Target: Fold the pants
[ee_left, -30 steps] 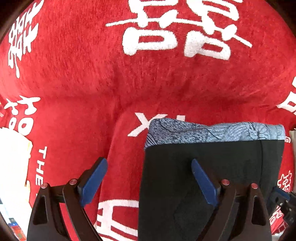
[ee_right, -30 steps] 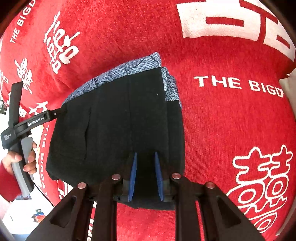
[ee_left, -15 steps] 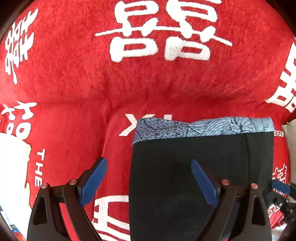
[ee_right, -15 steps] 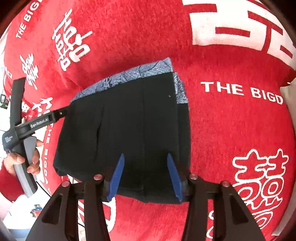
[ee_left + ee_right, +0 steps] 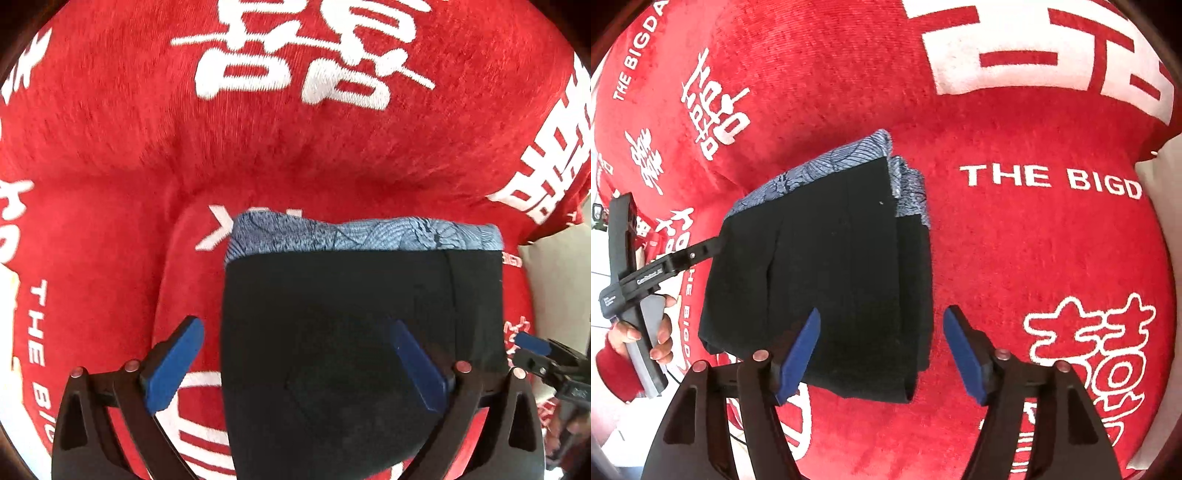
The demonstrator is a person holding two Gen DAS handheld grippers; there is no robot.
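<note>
Right gripper (image 5: 881, 349) jaws released from folded black pants (image 5: 827, 280) since earlier, opening, left gripper (image 5: 295, 362) jaws opening, nothing clasped, pants flat on red blanket (image 5: 1015, 240).

Pants (image 5: 362, 332): black top layer, plain; along the 12 o'clock edge a band of blue-grey cloth with a dark line pattern, leaf-like or wave-like, hard to say which.

Blanket (image 5: 295, 147) underneath: bright red plush, printed with large white Chinese characters and white capitals "THE BIGD".

Left gripper (image 5: 295, 365): black frame, blue pads, small red rivets. Right gripper (image 5: 881, 350): same black, blue, red scheme.

Hand (image 5: 639, 339) at 9 o'clock in the right wrist view: red sleeve (image 5: 617, 373) cuff, grey handle.

Pale cream surface (image 5: 554, 280) at 3 o'clock, off the blanket's edge.
</note>
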